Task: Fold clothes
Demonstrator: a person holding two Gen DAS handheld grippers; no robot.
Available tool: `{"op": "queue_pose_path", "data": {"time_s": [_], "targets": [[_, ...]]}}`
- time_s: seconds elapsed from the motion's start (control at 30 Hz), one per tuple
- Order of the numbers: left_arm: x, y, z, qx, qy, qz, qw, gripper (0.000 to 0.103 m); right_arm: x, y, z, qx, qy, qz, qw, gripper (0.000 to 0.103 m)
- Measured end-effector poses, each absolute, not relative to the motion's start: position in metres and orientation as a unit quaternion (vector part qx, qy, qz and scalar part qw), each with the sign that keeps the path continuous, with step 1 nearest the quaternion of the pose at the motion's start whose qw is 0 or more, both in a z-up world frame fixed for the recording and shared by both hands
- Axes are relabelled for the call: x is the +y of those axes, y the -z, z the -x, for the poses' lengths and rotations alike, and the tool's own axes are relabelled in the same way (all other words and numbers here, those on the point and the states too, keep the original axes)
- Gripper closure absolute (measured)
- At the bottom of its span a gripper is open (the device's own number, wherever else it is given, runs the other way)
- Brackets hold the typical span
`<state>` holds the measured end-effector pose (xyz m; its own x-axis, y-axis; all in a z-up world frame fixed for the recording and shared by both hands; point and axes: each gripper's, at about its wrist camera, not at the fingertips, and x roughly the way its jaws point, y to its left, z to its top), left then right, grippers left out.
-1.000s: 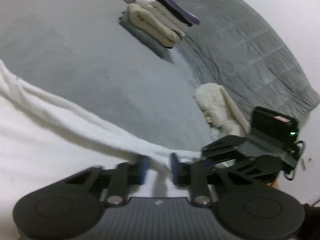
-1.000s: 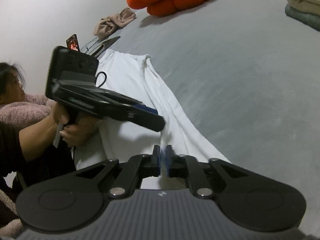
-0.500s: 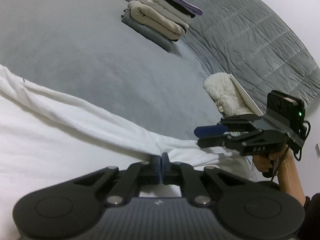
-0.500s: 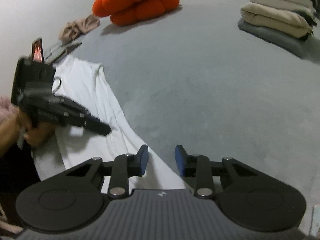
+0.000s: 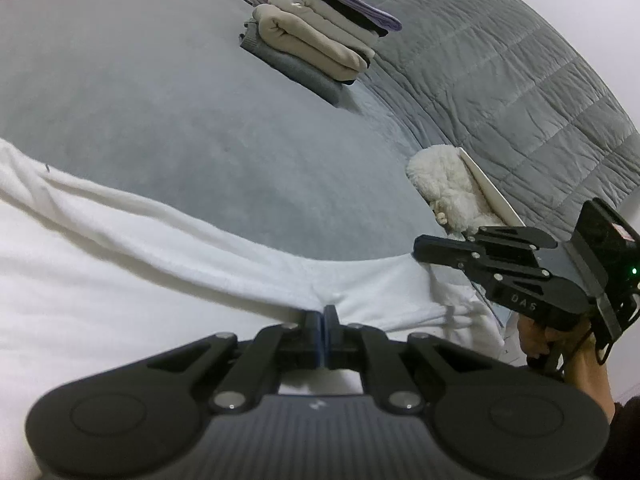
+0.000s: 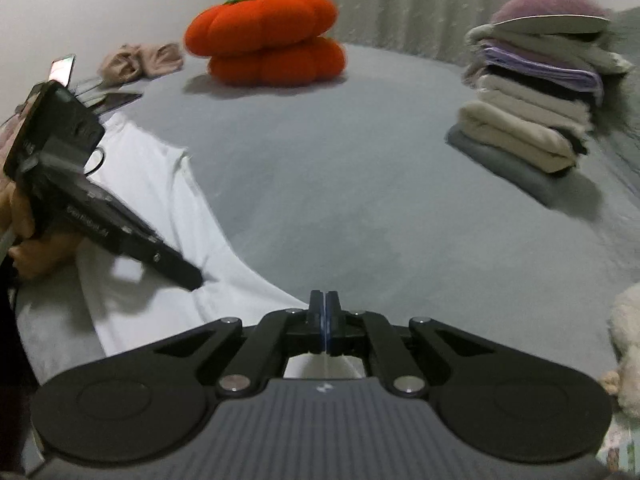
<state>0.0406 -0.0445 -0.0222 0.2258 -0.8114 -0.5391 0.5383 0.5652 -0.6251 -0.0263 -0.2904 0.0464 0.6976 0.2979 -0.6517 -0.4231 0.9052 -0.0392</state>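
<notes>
White garment point(image 5: 120, 280) lies spread on the grey bed point(image 5: 160, 100), and we have its near hem in both hands. Our left gripper point(image 5: 324, 316) has its fingers pinched together on the hem fold. Our right gripper point(image 6: 324, 304) has its fingers shut at the garment's corner. A stack of folded clothes point(image 6: 532, 120) sits well apart, an orange pumpkin cushion point(image 6: 268, 40) beyond.
</notes>
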Motion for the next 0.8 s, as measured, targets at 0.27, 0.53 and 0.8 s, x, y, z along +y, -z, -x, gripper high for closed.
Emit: {"op": "queue_pose_path", "data": {"time_s": [0.27, 0.53, 0.8], "targets": [[-0.042, 0.019, -0.039, 0.445, 0.438, 0.152, 0.766, 0.099, -0.286, -0.032, 0.009, 0.379, -0.195, 0.104, 0.898, 0.093], [-0.028, 0.010, -0.040, 0.448, 0.437, 0.154, 0.765, 0.093, -0.272, -0.049, -0.021, 0.379, -0.262, -0.010, 0.887, 0.088], [-0.010, -0.003, -0.042, 0.443, 0.426, 0.127, 0.779, 0.077, -0.231, -0.043, -0.047, 0.391, -0.305, -0.033, 0.868, 0.069]]}}
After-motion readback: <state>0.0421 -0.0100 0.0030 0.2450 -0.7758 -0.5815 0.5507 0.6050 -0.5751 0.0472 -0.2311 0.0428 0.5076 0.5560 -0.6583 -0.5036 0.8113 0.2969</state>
